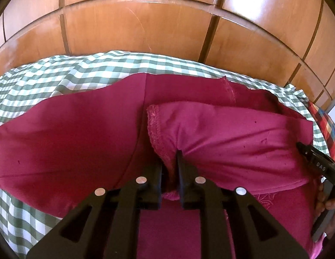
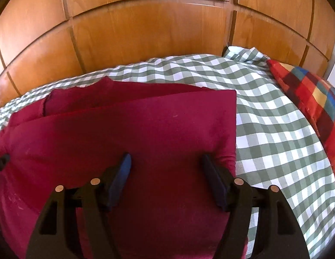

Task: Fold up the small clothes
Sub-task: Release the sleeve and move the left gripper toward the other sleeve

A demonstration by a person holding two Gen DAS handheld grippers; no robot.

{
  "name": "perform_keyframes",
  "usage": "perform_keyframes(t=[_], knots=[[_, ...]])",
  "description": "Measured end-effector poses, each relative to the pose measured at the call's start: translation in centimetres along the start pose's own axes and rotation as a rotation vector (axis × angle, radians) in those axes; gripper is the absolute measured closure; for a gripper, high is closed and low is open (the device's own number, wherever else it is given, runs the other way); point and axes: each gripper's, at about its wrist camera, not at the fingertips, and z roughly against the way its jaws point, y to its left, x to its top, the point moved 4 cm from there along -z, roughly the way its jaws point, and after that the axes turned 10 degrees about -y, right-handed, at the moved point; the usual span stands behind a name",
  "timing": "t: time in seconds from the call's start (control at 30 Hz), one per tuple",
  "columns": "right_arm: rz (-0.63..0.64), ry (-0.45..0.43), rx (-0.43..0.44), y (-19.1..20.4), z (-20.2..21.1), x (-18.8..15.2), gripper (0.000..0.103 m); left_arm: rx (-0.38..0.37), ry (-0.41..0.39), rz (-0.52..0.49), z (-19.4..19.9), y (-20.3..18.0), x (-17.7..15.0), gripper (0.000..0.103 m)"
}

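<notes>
lying flat on a bed under a green-and-white checked sheet, the magenta garment is partly folded. its sleeve, with a stitched hem at the cuff, is doubled across the body, and a faint embroidered pattern shows lower right in the left wrist view. the left gripper has its fingers nearly together, pinching a bunched fold of the sleeve near the cuff. the right gripper has its fingers spread wide over the garment's right folded edge, with cloth between them but not pinched. a red plaid pillow sits at the sheet's right edge. a wooden panelled headboard stands behind the bed.
</notes>
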Motion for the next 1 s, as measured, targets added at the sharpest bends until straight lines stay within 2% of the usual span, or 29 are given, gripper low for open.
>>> perform_keyframes(t=[0.13,0.2,0.3,0.47,0.57,0.67,0.87,1.0], knots=[[0.023,0.002,-0.032,0.1,0.2,0.4,0.030,0.013,-0.003,0.020,1.1,0.3,-0.3,0.085],[0.053,-0.005,-0.063,0.4,0.7,0.7,0.021,0.028,-0.012,0.029,2.1,0.7,-0.5,0.083],[0.090,-0.052,-0.080,1.1,2.7,0.9,0.018,0.044,-0.038,0.055,3.8,1.6,-1.1,0.075],[0.089,-0.117,0.016,3.9,7.3,0.0,0.014,0.048,-0.063,0.102,6.2,3.0,-2.3,0.065],[0.078,-0.098,0.091,5.8,9.2,-1.9,0.014,0.038,-0.060,0.138,7.3,3.8,-3.3,0.062],[0.089,-0.068,0.145,7.6,10.4,-4.0,0.014,0.053,-0.079,0.161,9.0,4.8,-4.2,0.050],[0.121,-0.024,0.162,9.3,10.7,-7.7,0.012,0.052,-0.093,0.253,12.6,9.7,-6.5,0.049],[0.087,-0.014,0.167,9.0,10.4,-8.3,0.010,0.063,-0.103,0.381,14.9,14.5,-8.2,0.050]])
